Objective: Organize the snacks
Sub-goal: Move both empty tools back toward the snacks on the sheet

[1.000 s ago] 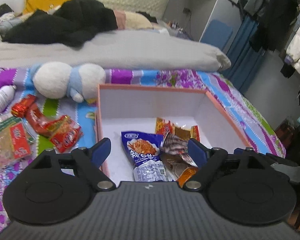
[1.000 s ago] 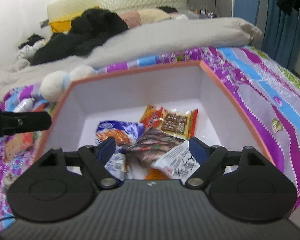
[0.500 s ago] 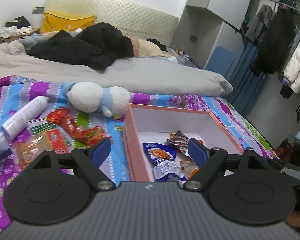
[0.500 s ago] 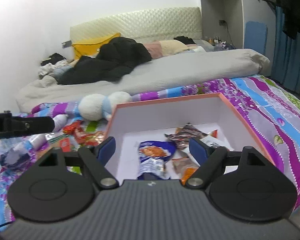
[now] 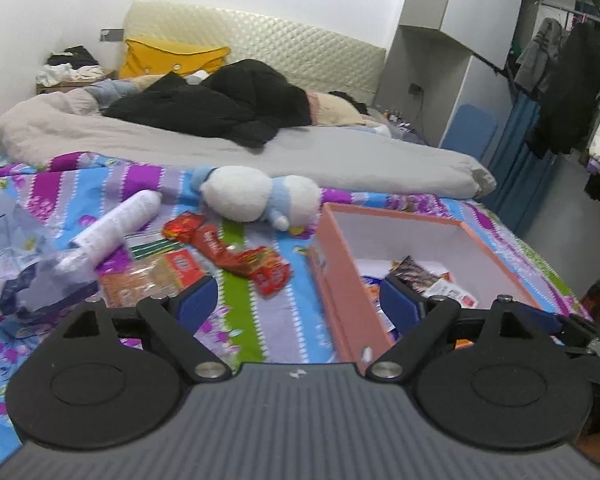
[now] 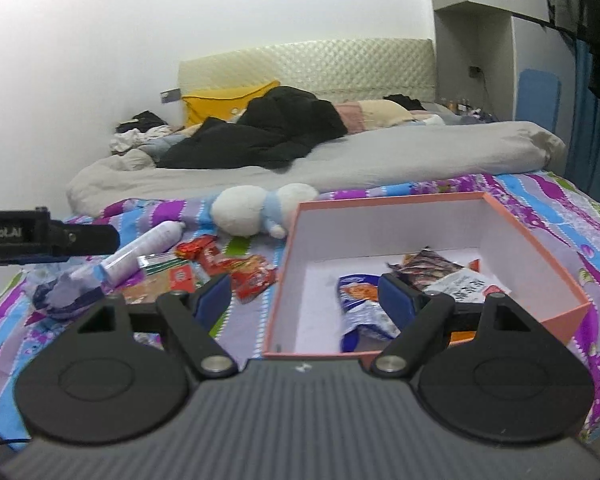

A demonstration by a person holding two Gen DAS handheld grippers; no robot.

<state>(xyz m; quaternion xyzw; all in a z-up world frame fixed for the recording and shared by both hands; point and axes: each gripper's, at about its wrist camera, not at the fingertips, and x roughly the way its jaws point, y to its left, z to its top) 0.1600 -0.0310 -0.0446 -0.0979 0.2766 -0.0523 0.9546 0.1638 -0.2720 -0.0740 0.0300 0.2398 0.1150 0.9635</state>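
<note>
- Over the bed (image 5: 260, 332), we have swung from the box (image 5: 496, 248) toward loose red snack packets (image 5: 256, 264).
- Left gripper (image 5: 300, 306) opening, empty; right gripper (image 6: 306, 294) wide, empty.

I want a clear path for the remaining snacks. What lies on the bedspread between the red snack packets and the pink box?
Only bare striped bedspread: nothing lies between the red snack packets and the pink box. The right wrist view shows it best.

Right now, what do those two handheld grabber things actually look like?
Both look alike: the left gripper and right gripper each have a ribbed dark grey body, two round black discs, black linkage arms with silver pins, and blue fingers. The left gripper's side bears white lettering.
</note>
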